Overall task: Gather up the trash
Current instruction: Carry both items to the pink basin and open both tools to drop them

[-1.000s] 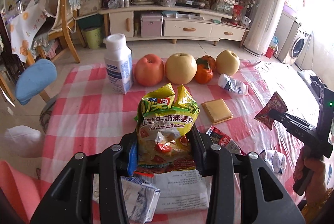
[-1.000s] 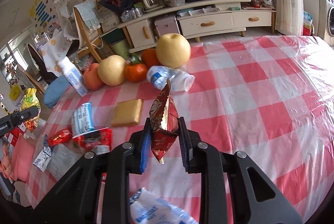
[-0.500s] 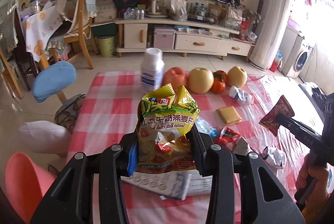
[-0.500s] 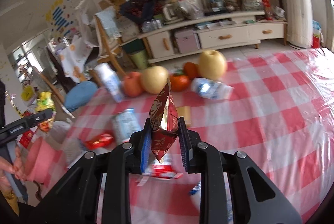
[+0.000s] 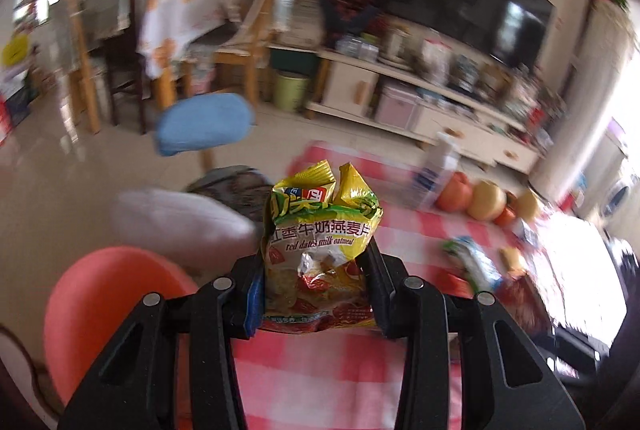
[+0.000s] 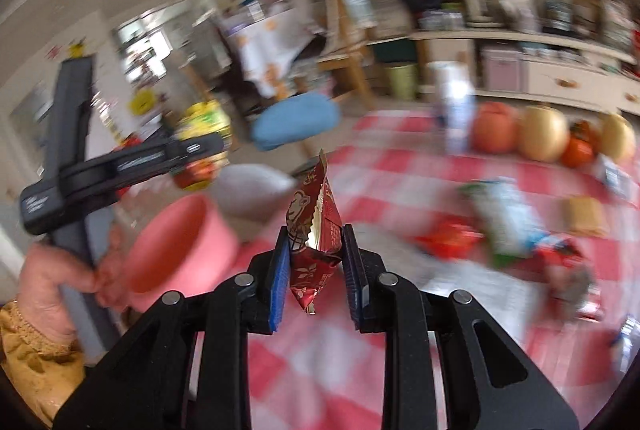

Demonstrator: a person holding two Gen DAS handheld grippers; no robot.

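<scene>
Both views motion-blurred; fine detail unreliable.

Left gripper [image 5: 316, 282]: jaws clamped on the yellow oatmeal packet [image 5: 320, 242], held clear above the checked tablecloth [image 5: 320, 382].

Right gripper [image 6: 316, 262]: jaws pinching the small red wrapper [image 6: 314, 238], also off the table.

Pink bin [image 6: 180, 242] sits beside the table edge, below and left of both loads.

Judgement: carry step, drop pending. Bring each load fully over the pink bin's rim before you release; the packet is wide, so lower it first. Light foil may cling to the pads.
</scene>
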